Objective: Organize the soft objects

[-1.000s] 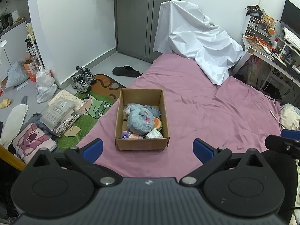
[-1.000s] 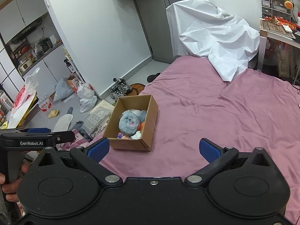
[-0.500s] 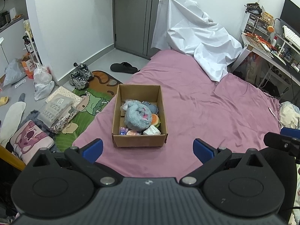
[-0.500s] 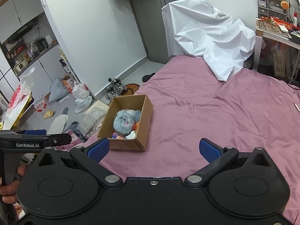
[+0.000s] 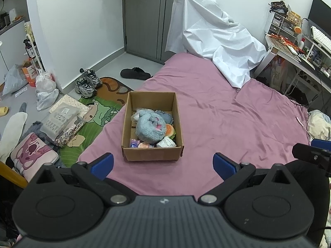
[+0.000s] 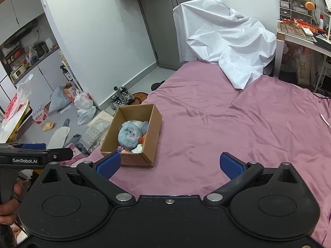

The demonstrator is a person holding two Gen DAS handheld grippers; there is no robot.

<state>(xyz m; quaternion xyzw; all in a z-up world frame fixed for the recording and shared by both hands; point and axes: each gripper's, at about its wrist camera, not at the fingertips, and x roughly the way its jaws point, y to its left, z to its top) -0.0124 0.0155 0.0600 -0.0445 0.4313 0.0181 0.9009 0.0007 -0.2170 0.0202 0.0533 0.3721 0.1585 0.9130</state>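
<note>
A brown cardboard box (image 5: 152,154) (image 6: 152,122) sits on the purple bed near its left edge. Inside lie a fluffy blue plush (image 5: 150,128) (image 6: 129,134), a burger-shaped toy (image 5: 169,129), a white wad (image 5: 166,143) and other small soft items. My left gripper (image 5: 163,164) hovers open above the bed, short of the box, with nothing between its blue pads. The right gripper (image 6: 169,166) is open and empty too, to the right of the box and back from it. A hand holds the left gripper's handle (image 6: 8,177) at the right wrist view's left edge.
A white sheet (image 5: 215,39) drapes over something at the bed's head. Off the left bed edge the floor holds a green mat (image 5: 93,119), shoes (image 5: 86,82), a slipper (image 5: 135,73), bags (image 5: 44,91) and a pink cushion (image 5: 33,155). A cluttered desk (image 5: 293,47) stands on the right.
Both grippers have drawn back and upward from the box, so it looks smaller and farther away. Their fingers stay open. The box and its contents have not moved.
</note>
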